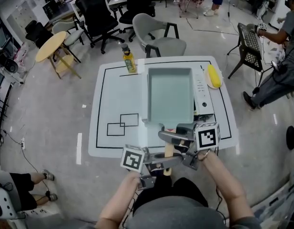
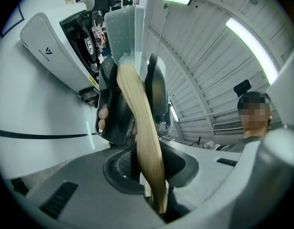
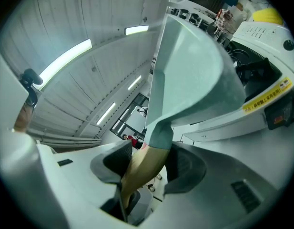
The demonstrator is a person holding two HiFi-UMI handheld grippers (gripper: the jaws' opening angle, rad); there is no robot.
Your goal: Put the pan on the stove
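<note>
Over the white surface [image 1: 116, 94], the head view shows the whole pale green pan [image 1: 170, 94] above the stove [image 1: 204, 97]; whether they touch is unclear. Only the gripper views show the grip: left tongs [image 2: 149, 168] and right tongs [image 3: 147, 166] both clamp the pan's wooden handle [image 2: 137, 113], right tongs nearer the pan body.

Pale green pan [image 1: 169, 94], tan handle [image 2: 142, 128], white stove [image 1: 204, 98], white table [image 1: 113, 89] with black lines, yellow bottle [image 1: 129, 62]
</note>
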